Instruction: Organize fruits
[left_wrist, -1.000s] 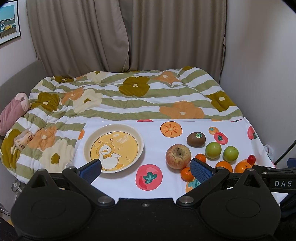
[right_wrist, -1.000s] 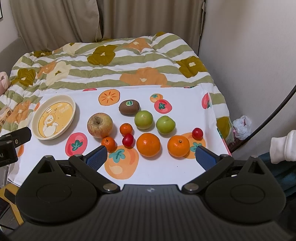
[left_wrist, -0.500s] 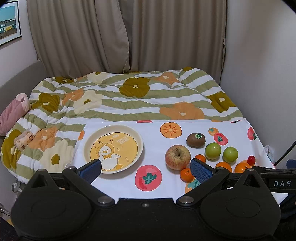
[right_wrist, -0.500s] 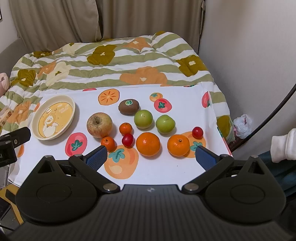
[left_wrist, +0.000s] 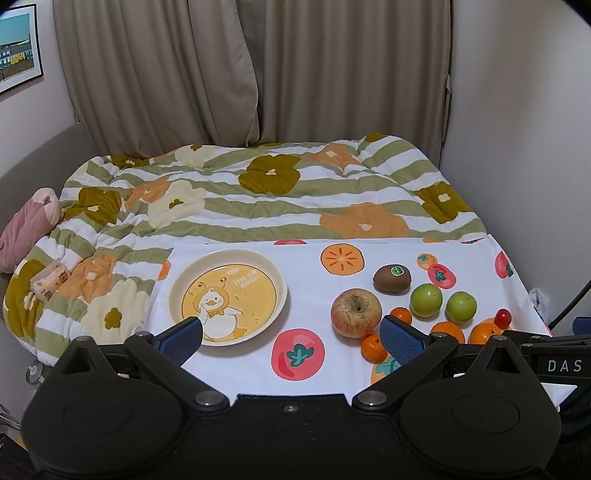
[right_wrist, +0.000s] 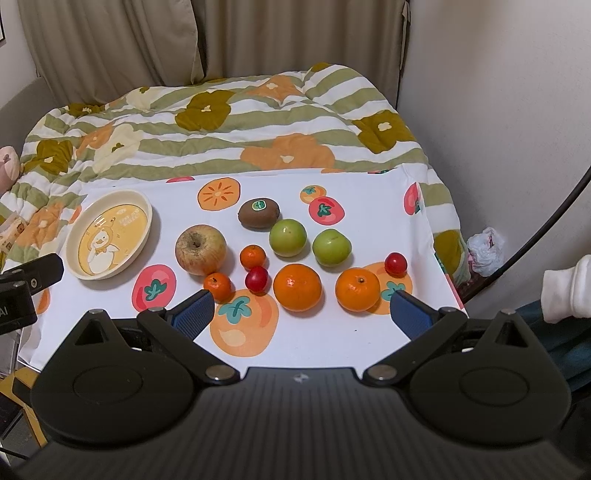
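Fruits are all on the white printed cloth (right_wrist: 332, 332), none in the plate (right_wrist: 110, 236) yet. Over the last second almost nothing has changed: your two views have only drifted slightly, and no fruit has moved, so the sorting has not started.

Your left gripper (left_wrist: 290, 338) is released, its jaws spread wide with nothing between them, hanging over the near edge of the cloth between the plate and the apple (left_wrist: 355, 313). Your right gripper (right_wrist: 301, 312) is likewise spread and empty, low over the front of the cluster.

The apple sits nearest the plate, the kiwi (right_wrist: 258, 213) behind it, and two green fruits (right_wrist: 288, 237) to the right. Two oranges (right_wrist: 297, 287), two small tangerines (right_wrist: 252, 257) and two red cherry-like fruits (right_wrist: 257, 279) lie in front. The large orange, just ahead of your right gripper, looks like the easiest first pick.
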